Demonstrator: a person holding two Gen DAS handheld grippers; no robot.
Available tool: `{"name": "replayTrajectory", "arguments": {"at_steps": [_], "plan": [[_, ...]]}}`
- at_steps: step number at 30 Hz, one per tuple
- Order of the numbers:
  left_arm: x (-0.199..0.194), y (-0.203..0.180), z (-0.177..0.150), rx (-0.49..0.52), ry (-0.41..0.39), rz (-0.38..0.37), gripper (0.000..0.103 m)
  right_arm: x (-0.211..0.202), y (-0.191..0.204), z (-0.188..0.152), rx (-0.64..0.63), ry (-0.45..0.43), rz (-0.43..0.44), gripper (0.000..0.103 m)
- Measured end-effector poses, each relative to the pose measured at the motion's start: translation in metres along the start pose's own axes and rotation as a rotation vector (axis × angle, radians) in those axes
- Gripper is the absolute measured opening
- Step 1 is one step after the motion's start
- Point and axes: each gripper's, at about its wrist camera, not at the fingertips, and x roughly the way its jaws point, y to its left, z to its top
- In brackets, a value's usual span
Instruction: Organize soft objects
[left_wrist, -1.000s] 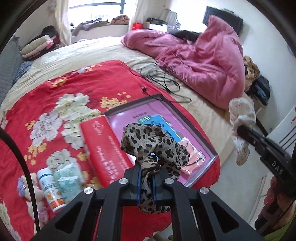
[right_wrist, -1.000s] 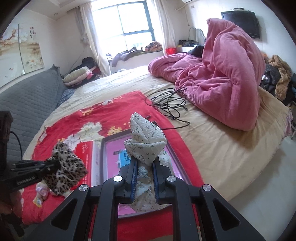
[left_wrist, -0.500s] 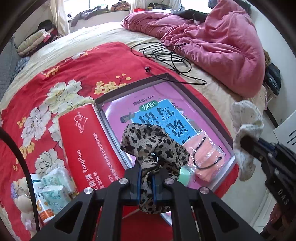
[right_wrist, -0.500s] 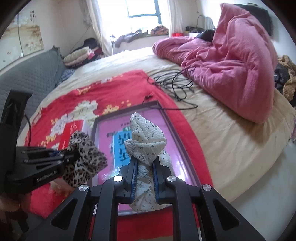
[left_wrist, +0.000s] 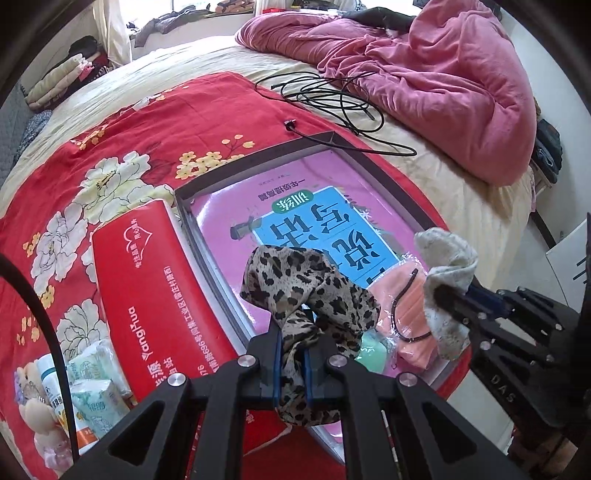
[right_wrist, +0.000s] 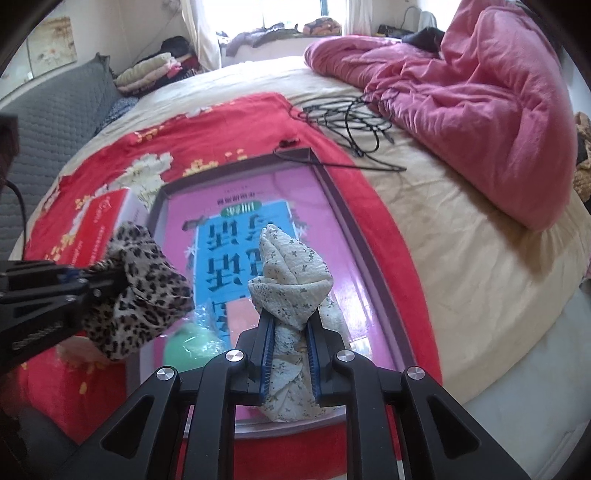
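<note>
A leopard-print cloth (left_wrist: 306, 291) is clamped in the left gripper (left_wrist: 291, 354), its long axis running along the fingers and its bunched end pointing forward over the tray (left_wrist: 258, 158). A floral cloth (right_wrist: 291, 273) is pinched likewise in the right gripper (right_wrist: 290, 350), whose jaws have just been easing apart. "YangHua" is read on the red box (left_wrist: 147, 295); "DAS" is seen on the right gripper.
</note>
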Motion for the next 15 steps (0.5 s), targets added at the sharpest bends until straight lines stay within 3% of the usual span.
{"name": "replayTrajectory", "arguments": {"at_steps": [4, 11, 15], "plan": [[0.005, -0.001, 0.002, 0.002, 0.005, 0.001, 0.009, 0.009, -0.005, -0.005, 0.015, 0.021, 0.002, 0.02], [0.017, -0.005, 0.001, 0.01, 0.028, 0.008, 0.009, 0.017, -0.011, -0.014, 0.033, 0.039, 0.021, 0.034], [0.023, -0.008, 0.001, 0.017, 0.038, 0.013, 0.009, 0.012, -0.012, -0.015, 0.032, 0.026, 0.036, 0.037]]}}
